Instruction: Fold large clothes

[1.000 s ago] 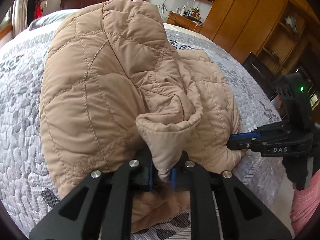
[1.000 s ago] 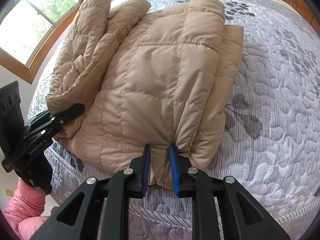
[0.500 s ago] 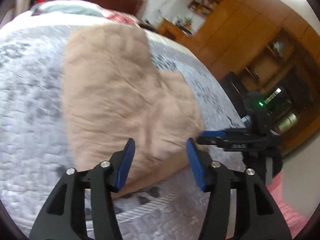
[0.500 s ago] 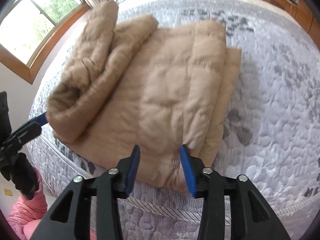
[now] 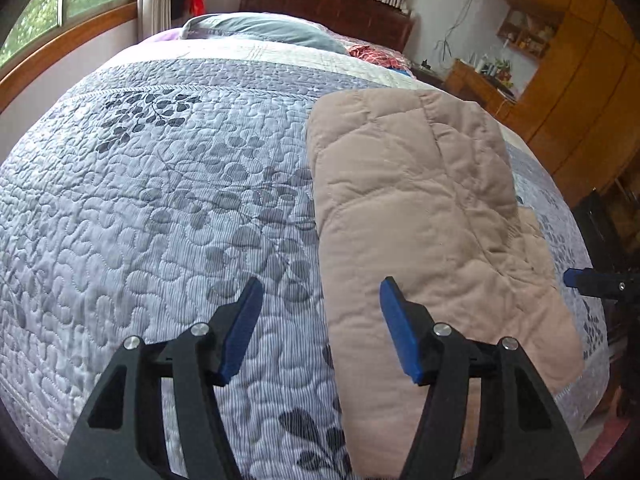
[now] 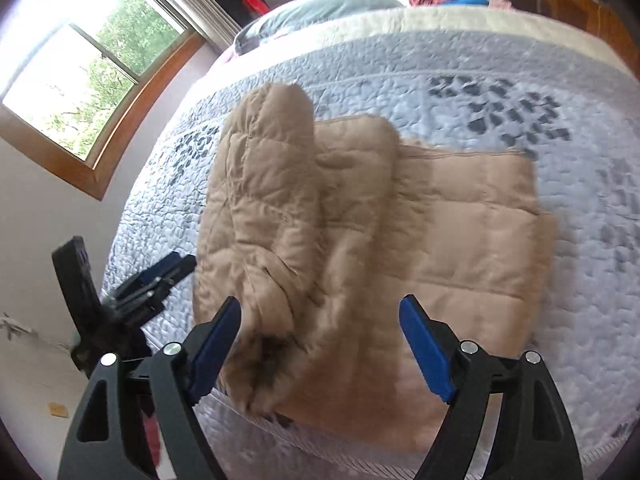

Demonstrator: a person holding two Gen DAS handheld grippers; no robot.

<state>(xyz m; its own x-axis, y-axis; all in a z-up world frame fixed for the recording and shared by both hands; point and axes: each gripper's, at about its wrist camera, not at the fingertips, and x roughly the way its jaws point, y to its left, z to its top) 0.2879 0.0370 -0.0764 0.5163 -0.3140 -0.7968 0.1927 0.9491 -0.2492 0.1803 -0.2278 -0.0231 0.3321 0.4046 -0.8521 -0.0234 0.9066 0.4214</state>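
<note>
You are holding two grippers above a bed (image 5: 140,208) covered with a pale blue-grey quilted spread printed with dark leaves. Your left gripper (image 5: 320,328) has its blue-padded jaws standing well apart, having just been opening; nothing is between them, and they hover over bare bedspread just left of the jacket's near edge. The jacket (image 5: 420,216), a tan quilted padded one, lies folded into a long block on the right part of the bed in the left wrist view, running from the near edge toward the far end, with a flatter layer sticking out along its right side. Your right gripper (image 6: 320,344) also has its jaws spread wide, wider than the left, and has likewise just been opening; its pads touch no fabric, though the near end of the jacket (image 6: 360,240) lies below the gap between them. In the right wrist view the jacket shows a thick rolled hump along its left side and a flat quilted panel to the right, and its near end lies at the near edge of the bed. The left gripper (image 6: 160,276) appears at the left of that view, just beside the jacket's left edge; the right gripper's blue tip (image 5: 576,278) shows at the right edge of the left wrist view. At the far end of the bed lie a grey-blue pillow (image 5: 260,30) and a dark wooden headboard (image 5: 328,8). A wood-framed window (image 6: 80,80) is at the far left, and wooden cabinets (image 5: 580,80) stand at the far right.
</note>
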